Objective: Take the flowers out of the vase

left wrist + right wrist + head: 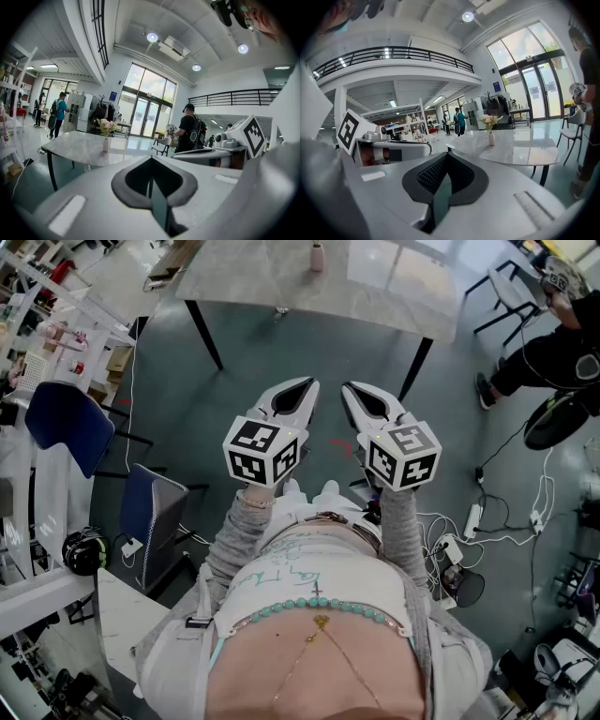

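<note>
Seen from above, a person stands on a dark floor and holds both tools out in front. At the far left of the head view, blue chairs [66, 427] stand beside a white desk.

The left gripper [292, 401] has its jaws pressed together with nothing between them. Its own view shows the dark pads meeting along a single seam. Just beside it, the right gripper [367, 407] is likewise closed and empty. Both point ahead and slightly downward.

A marble-topped table [375, 296] lies at twelve o'clock from the grippers, well apart from them. Toward its far side stands a small pink vase [317, 257], upright and roughly in line with the gap between the two tools. Neither hand looks plainly nearer. Both would probably have to be carried forward and a pair of jaws opened before any stem could be taken.

The head view crops the picture just above the vase, so no blooms appear there. The left gripper view does show the flowers [107, 125], pale pink with green leaves. They rise straight up from the vase at about ten o'clock from that gripper's jaws. The right gripper view places the same bunch at about one o'clock. With the stems upright, a sideways pinch and an upward lift seem called for.

At the far right of the head view, another person [553, 348] is near some floor cables.
</note>
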`<state>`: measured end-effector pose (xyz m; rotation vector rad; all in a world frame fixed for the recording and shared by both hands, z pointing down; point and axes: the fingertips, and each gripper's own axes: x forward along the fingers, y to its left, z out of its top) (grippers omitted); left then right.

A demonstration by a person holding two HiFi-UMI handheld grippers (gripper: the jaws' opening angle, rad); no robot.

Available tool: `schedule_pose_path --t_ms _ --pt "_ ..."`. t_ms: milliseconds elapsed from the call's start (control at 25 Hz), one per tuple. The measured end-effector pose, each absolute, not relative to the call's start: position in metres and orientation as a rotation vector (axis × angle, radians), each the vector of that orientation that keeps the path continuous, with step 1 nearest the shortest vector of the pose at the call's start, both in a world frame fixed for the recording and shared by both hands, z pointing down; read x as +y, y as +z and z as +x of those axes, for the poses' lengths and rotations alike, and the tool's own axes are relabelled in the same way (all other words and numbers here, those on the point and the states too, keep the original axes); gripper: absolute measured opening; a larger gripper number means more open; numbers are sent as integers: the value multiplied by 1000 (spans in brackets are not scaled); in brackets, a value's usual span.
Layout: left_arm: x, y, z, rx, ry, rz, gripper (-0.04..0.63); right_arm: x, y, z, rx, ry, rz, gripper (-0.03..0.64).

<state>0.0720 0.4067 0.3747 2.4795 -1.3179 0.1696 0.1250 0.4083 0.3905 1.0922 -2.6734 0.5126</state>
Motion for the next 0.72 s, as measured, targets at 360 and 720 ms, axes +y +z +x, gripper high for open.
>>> schedule_pose_path --t_ms 360,720 --pt "405 380 85 -1335 170 2457 2 401 396 142 -2684 525 1088 25" --pt "410 391 95 -1378 141 2404 2 406 411 147 -2681 523 953 25"
